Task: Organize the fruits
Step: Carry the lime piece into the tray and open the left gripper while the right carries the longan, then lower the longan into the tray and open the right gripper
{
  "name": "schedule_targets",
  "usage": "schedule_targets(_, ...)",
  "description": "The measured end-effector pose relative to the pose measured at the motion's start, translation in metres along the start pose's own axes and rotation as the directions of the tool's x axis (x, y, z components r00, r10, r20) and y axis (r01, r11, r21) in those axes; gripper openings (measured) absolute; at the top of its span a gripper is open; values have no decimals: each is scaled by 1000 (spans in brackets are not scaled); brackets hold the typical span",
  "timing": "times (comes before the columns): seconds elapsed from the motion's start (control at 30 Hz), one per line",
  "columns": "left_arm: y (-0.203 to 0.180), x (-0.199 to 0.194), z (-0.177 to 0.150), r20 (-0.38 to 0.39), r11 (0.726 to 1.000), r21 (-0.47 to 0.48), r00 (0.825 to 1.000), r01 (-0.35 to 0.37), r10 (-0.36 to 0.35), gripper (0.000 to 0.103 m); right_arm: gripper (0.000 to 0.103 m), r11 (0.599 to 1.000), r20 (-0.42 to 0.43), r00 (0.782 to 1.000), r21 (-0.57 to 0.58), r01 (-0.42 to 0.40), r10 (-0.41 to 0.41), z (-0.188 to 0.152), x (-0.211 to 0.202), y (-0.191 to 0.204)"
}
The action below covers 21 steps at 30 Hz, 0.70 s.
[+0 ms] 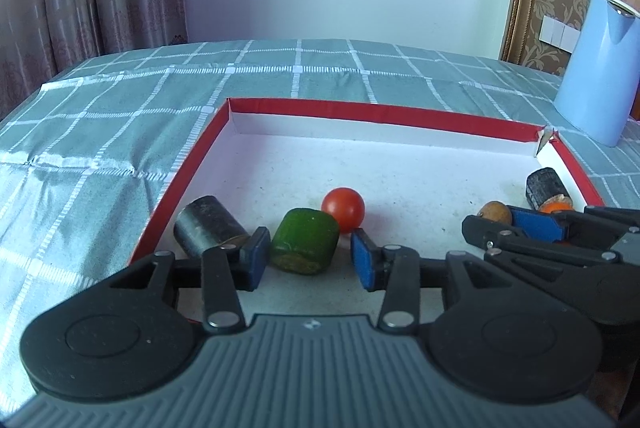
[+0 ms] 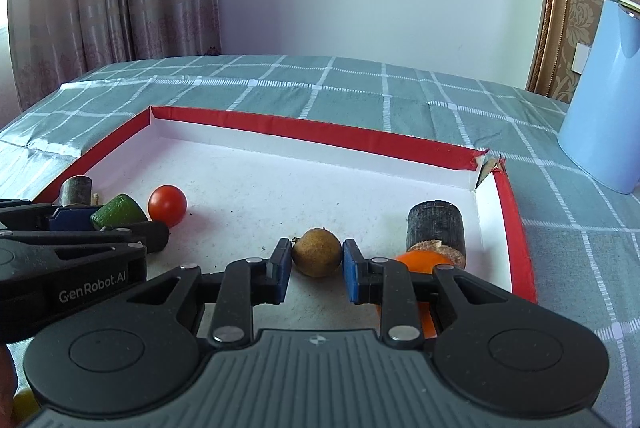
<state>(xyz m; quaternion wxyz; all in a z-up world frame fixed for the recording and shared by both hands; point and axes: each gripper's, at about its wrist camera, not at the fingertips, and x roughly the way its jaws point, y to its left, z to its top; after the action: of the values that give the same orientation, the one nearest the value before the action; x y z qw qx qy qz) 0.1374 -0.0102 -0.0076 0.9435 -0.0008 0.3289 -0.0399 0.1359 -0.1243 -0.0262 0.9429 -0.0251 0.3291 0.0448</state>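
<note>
Tray [image 1: 188, 164]: red-rimmed, white floor, shallow; sits on tabletop [image 1: 100, 116] w/ green checked cloth; far right corner of rim torn.
Left tool [image 1: 310, 254]: released, blue pads apart, low over tray's near-left part; green piece sits between the pads, small gaps both sides, not clamped.
Green piece [image 1: 304, 242]: stubby green chunk, cut end brownish; on tray floor, near tray's left wall.
Dark cylinder [image 1: 208, 230]: lying on its side, just inside tray's left wall, beside left pad of left tool.
Tomato [image 1: 343, 209]: small, red, round; on tray floor, just behind green piece, touching or nearly, can't tell.
Right tool [image 2: 316, 264]: released, pads apart, over tray's near-right part; brown fruit between the pads, thin gaps visible, no grip.
Brown fruit [image 2: 317, 257]: small, round, tan-brown skin, stem nub at left; rests on tray floor.
Orange fruit [image 2: 424, 262]: near tray's right wall, partly hidden behind right tool's right finger.
2nd dark cylinder [image 2: 435, 230]: upright-ish, just behind orange fruit, close to tray's right wall.
Blue container [image 2: 604, 132]: pale blue, tall; on cloth outside tray, past its torn corner.
</note>
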Motion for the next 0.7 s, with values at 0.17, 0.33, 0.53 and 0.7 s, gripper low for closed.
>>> schedule_targets(0.17,0,-5,-2,22,1000,1,1000,4,-4,60,27,1000,4,1000,3,-2,2,-1,0,0)
schedule_targets(0.33,0,-9,-4,20,1000,5,1000,16,-16,63,31,1000,7,1000,6,-24,24,-4,-2,-2)
schedule_targets(0.53,6,-13,-6,21,999,-16,999,48,-48,64,36,998,21,998,28,-60,60,-7,-6,-6)
schedule_targets(0.7,7,-16,-9,27,998,-17,998,57,-57,64,39,997,24,997,34,-71,70,-9,-10,-7)
